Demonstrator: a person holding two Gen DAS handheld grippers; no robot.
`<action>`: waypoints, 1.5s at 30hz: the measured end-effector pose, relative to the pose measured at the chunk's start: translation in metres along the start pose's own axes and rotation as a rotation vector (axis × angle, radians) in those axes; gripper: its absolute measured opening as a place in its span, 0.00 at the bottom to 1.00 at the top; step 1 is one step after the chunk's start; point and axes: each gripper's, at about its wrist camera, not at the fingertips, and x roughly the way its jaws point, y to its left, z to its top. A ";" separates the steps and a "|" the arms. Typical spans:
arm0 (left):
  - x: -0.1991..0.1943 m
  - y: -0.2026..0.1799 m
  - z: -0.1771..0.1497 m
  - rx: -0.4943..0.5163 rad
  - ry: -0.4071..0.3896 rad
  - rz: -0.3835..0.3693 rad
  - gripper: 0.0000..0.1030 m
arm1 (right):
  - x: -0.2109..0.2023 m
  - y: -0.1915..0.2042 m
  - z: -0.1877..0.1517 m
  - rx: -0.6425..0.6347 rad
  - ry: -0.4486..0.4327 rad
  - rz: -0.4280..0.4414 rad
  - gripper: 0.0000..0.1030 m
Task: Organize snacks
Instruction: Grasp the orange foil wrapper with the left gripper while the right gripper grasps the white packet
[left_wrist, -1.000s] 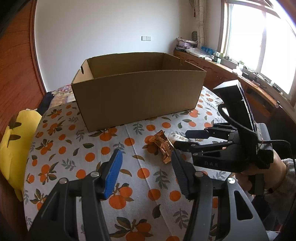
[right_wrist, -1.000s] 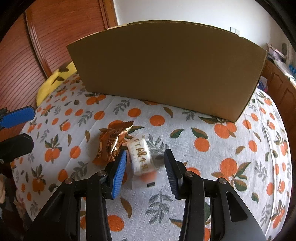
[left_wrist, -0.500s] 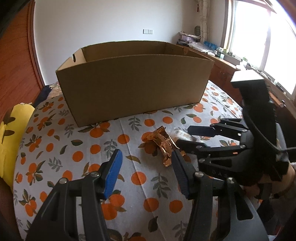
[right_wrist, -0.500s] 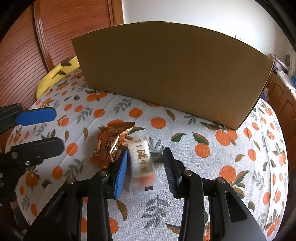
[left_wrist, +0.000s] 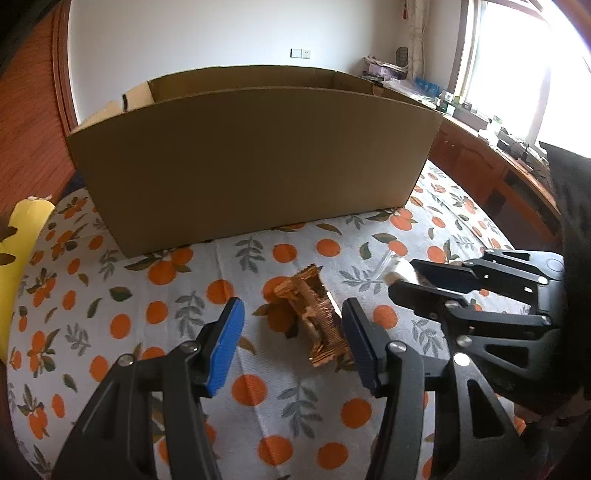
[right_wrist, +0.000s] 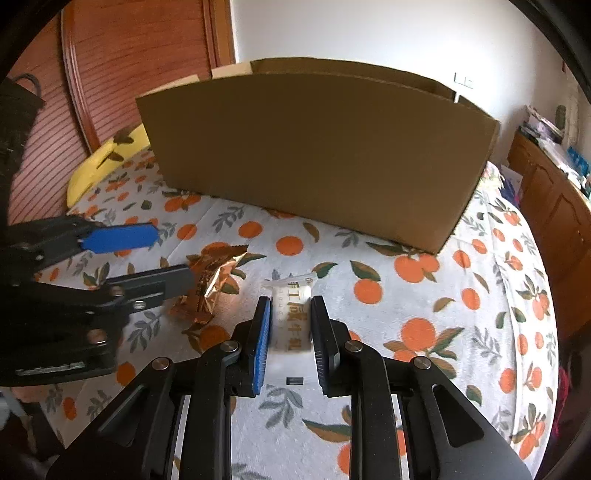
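Note:
A gold-brown foil snack (left_wrist: 314, 317) lies on the orange-print tablecloth (left_wrist: 177, 295), between the fingers of my open left gripper (left_wrist: 293, 328). It also shows in the right wrist view (right_wrist: 210, 284), with my left gripper (right_wrist: 147, 254) around it. My right gripper (right_wrist: 290, 332) is shut on a white snack bar (right_wrist: 293, 321) with gold lettering, just above the cloth. In the left wrist view the right gripper (left_wrist: 406, 277) holds the bar's white end (left_wrist: 400, 267). An open cardboard box (left_wrist: 251, 155) stands behind both snacks.
A yellow plush cushion (left_wrist: 18, 251) lies at the table's left edge, also in the right wrist view (right_wrist: 103, 158). A wooden sideboard (left_wrist: 491, 162) with clutter runs under the window at the right. A wooden door panel (right_wrist: 122, 74) is behind the box.
My right gripper closed on the white snack bar. My left gripper moved forward until its open fingers flank the gold foil snack. The box looms closer in both views.

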 end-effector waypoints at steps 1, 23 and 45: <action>0.002 -0.001 0.000 -0.003 0.003 -0.004 0.54 | -0.002 -0.001 -0.001 0.003 -0.003 0.001 0.19; 0.027 -0.022 -0.001 -0.032 0.050 0.084 0.25 | -0.013 -0.007 -0.034 0.050 -0.016 0.040 0.19; -0.021 -0.009 -0.031 -0.117 0.059 0.089 0.21 | -0.018 -0.015 -0.038 0.076 -0.041 0.090 0.19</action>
